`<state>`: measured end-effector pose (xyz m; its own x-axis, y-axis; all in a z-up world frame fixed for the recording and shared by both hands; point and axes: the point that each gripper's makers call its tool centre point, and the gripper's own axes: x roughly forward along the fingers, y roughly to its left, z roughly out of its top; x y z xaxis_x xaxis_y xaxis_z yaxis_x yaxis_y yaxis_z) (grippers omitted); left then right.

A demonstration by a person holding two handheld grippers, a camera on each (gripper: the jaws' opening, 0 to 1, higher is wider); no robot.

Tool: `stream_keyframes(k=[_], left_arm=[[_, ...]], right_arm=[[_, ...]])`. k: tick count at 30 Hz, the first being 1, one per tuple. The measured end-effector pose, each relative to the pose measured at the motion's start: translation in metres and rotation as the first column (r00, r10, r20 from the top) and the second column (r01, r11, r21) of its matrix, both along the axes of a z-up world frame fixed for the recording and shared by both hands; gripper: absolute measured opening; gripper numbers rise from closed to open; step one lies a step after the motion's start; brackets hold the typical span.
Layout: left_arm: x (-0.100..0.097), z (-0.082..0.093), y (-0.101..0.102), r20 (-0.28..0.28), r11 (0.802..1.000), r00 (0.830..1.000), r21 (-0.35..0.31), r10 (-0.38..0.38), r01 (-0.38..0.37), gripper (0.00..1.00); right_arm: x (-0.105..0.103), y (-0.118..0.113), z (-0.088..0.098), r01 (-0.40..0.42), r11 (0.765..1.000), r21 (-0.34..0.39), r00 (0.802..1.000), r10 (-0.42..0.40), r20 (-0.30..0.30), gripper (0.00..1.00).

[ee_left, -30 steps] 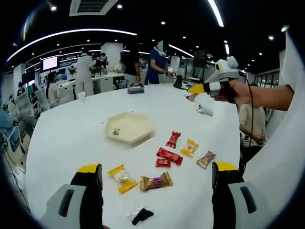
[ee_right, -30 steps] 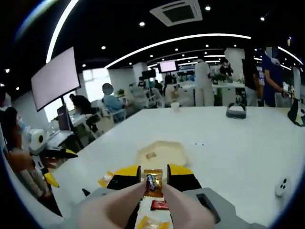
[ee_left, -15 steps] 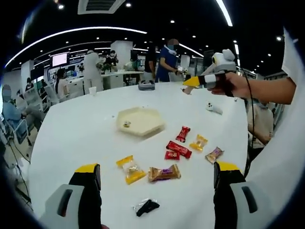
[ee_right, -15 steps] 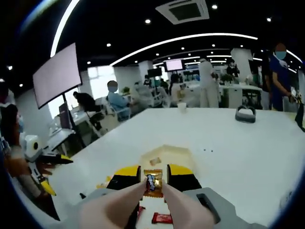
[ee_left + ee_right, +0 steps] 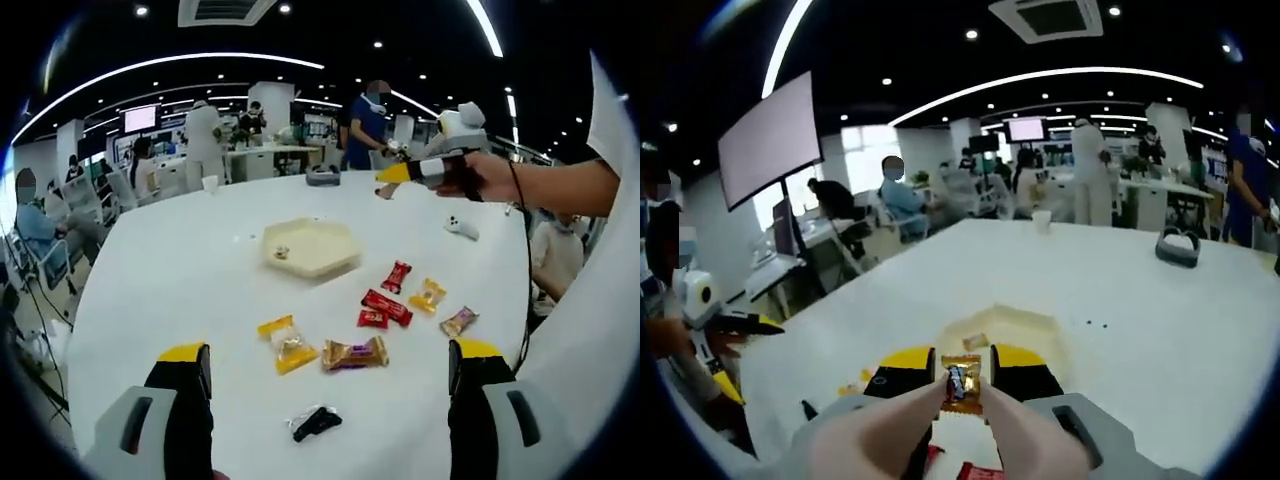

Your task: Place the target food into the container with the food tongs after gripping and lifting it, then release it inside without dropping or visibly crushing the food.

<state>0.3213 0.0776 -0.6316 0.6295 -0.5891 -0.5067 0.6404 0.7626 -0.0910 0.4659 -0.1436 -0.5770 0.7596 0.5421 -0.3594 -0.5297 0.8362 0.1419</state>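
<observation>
Right gripper (image 5: 962, 372) up over the surface (image 5: 1120, 330), fingers (image 5: 908, 362) pinching a gold wrapped candy (image 5: 961, 382) edge-on. Light, crinkly, slippery; best nipped mid-wrapper. Tray (image 5: 1012, 326) at 12 o'clock. Left gripper (image 5: 325, 378) spread wide, empty.

Open-plan office: rows of desks (image 5: 262, 155) with seated people, wall screens (image 5: 770, 140), ceiling light strips (image 5: 1040, 78), AC cassette (image 5: 1045, 17), big white bench (image 5: 180, 270).

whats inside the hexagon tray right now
The cream hexagon tray holds one small wrapped sweet near its left side; the rest of its floor looks bare. In the right gripper view, the right claw and its held candy cover the tray's near edge.
</observation>
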Motion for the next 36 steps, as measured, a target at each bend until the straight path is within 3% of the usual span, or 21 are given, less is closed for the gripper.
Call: stream_keyframes(k=[15,23,36], left_arm=[[-0.016,0.003,0.002,-0.012,1.000,1.000,0.019,0.010,-0.010,0.99],[-0.019,0.002,-0.002,-0.019,1.000,1.000,0.021,-0.010,0.010,0.98],[-0.019,0.006,0.003,-0.019,1.000,1.000,0.007,-0.007,0.007,0.97]], right_arm=[[0.020,0.002,-0.002,-0.020,1.000,-0.009,1.000,0.020,-0.001,0.21],[0.029,-0.003,0.000,-0.043,0.996,-0.075,0.999,0.042,-0.013,0.21],[0.037,-0.001,0.000,-0.060,0.992,-0.110,0.998,0.058,-0.018,0.21]])
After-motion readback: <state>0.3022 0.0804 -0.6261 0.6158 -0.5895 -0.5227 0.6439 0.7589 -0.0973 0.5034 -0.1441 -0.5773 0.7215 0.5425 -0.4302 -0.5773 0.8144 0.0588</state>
